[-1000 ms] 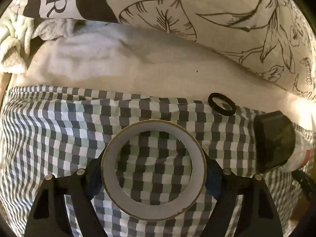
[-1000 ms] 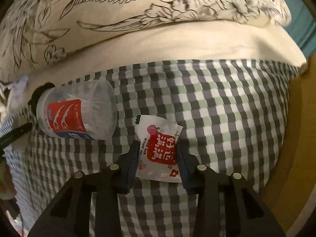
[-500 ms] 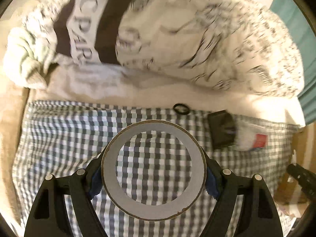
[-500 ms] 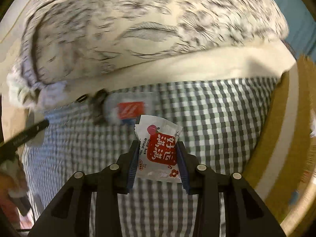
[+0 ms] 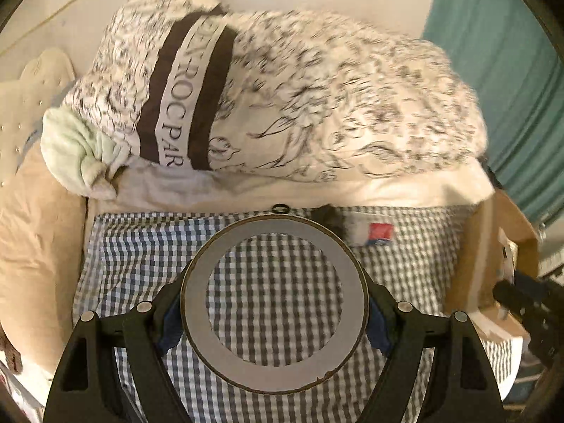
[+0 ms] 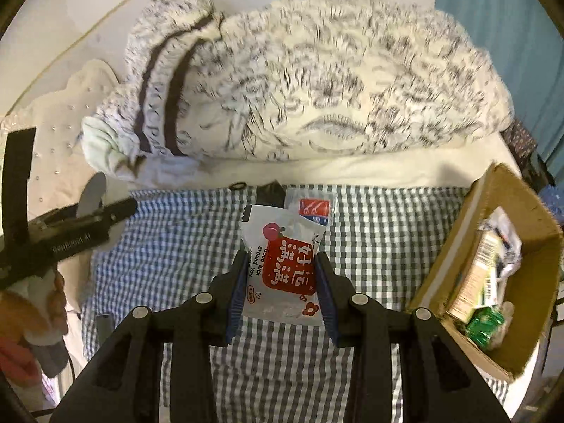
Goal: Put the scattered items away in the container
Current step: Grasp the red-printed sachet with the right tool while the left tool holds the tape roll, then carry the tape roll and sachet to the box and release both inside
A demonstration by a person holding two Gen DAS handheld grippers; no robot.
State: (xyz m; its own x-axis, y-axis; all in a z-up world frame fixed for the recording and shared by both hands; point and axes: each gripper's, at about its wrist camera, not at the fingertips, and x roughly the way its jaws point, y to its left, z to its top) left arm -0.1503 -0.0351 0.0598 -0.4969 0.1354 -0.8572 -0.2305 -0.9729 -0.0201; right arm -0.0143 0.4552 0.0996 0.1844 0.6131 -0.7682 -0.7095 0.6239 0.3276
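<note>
My left gripper is shut on a roll of tape, held well above the checked cloth. My right gripper is shut on a white and red snack packet, also raised above the cloth. A clear jar with a black lid lies on its side at the cloth's far edge, with a small black ring beside it. The cardboard box stands at the right and holds several packets. The jar and the ring also show in the left wrist view.
A printed quilt is piled behind the cloth. A teal curtain hangs at the right. The left gripper's body shows at the left of the right wrist view; the box's wall is at the right of the left wrist view.
Both grippers have risen and pulled back from the cloth with their items held. The jar and ring look smaller and farther; the cardboard box has come into view at the right.
</note>
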